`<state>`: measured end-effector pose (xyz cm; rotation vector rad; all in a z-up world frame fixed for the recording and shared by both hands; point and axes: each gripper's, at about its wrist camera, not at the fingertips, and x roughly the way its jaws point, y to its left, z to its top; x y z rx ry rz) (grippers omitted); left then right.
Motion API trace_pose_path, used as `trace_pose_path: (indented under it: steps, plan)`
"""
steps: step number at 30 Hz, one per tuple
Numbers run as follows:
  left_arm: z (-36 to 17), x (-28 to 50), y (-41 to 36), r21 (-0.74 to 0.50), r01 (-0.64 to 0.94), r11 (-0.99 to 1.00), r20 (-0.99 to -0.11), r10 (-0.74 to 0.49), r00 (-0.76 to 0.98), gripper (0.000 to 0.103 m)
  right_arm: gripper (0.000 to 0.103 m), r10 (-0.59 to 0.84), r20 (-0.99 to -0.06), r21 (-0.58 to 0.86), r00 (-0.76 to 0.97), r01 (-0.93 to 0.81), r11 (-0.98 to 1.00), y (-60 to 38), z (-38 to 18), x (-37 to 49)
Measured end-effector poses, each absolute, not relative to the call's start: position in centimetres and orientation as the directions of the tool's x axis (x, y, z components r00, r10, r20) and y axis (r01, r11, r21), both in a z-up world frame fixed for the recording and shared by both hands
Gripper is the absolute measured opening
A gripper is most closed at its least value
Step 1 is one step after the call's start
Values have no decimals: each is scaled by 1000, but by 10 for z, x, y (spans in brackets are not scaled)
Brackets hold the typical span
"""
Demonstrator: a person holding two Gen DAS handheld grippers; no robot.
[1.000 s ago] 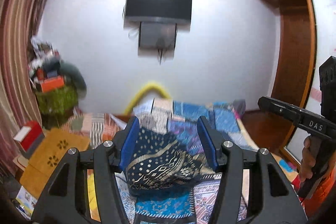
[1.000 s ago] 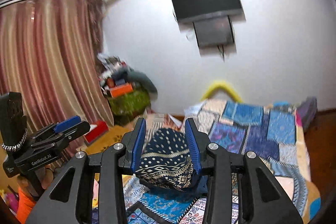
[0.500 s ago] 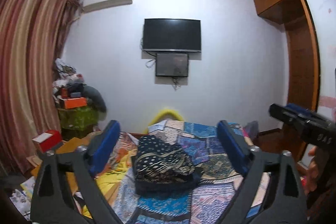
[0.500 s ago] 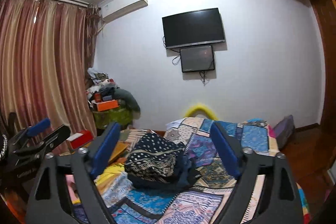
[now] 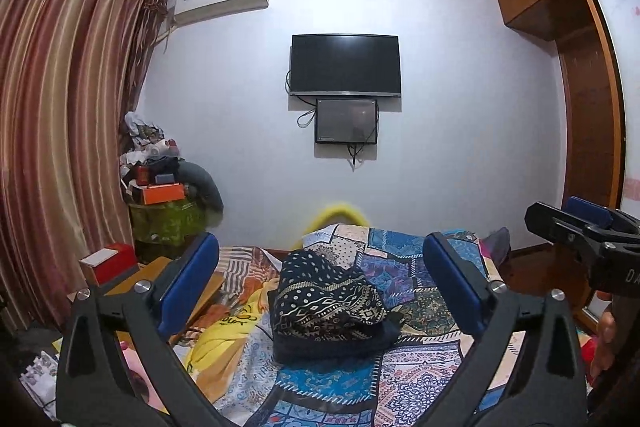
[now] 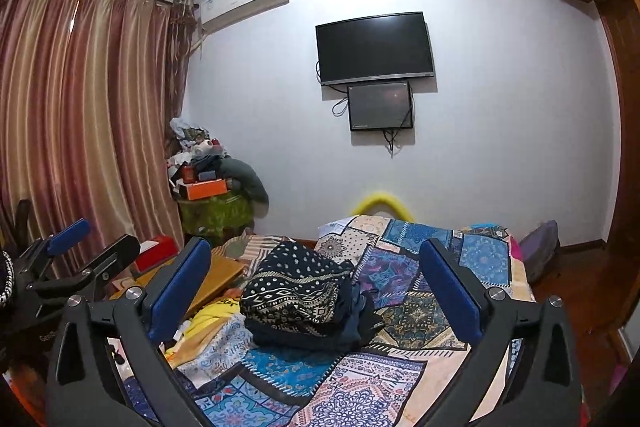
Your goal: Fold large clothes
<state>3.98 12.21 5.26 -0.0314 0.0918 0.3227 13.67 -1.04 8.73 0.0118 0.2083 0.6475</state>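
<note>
The bed [image 5: 424,279], under a patchwork quilt, fills the lower room below the wall TV [image 5: 346,65]. Striped curtains [image 5: 60,107] hang left of the bed, and a heap of boxes [image 6: 208,183] stands by its far left corner. The folded garment [image 5: 326,303], dark with pale dots and bands, lies on the bed's middle. The left gripper [image 5: 320,291] is opening, nothing between its jaws, short of the garment. The right gripper [image 6: 316,291] is opening likewise, clear of it.
</note>
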Motion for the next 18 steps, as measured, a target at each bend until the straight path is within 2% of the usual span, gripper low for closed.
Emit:
trace_pose_path:
  steps: [18]
  plan:
    - [40,44,133,-54,-321,945,-148,311,939,102,103,602,-233,50,764,-609,792,-7,83,132]
